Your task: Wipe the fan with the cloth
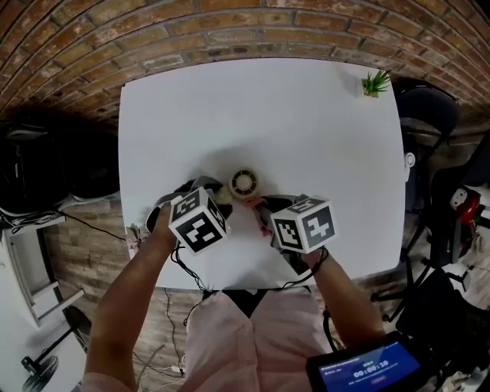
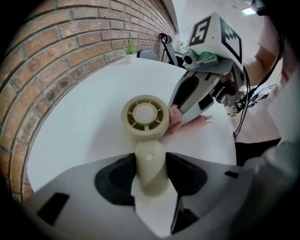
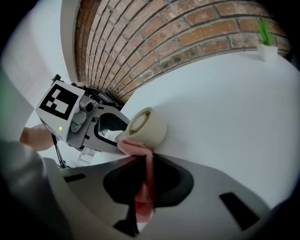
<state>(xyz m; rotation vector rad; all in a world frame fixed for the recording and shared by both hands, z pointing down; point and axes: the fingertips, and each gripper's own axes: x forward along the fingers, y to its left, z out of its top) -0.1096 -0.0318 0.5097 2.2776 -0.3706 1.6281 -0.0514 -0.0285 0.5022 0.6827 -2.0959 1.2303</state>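
Observation:
A small cream fan [image 1: 244,183] lies on the white table [image 1: 306,130] near its front edge. My left gripper [image 2: 151,174] is shut on the fan's handle [image 2: 151,166], and the round fan head [image 2: 145,117] points away from it. My right gripper [image 3: 143,185] is shut on a pink cloth [image 3: 144,187]. The cloth's bunched end [image 3: 135,147] presses against the lower side of the fan head [image 3: 149,125]. In the left gripper view the cloth [image 2: 177,120] sits at the right of the fan head, under the right gripper [image 2: 199,93]. Both marker cubes [image 1: 199,220] [image 1: 305,224] hide the jaws in the head view.
A small potted plant [image 1: 374,83] stands at the table's far right corner. A brick wall [image 1: 230,23] runs behind the table. A dark chair [image 1: 429,107] stands to the right, cables hang below the front edge, and a lit screen [image 1: 371,371] shows at bottom right.

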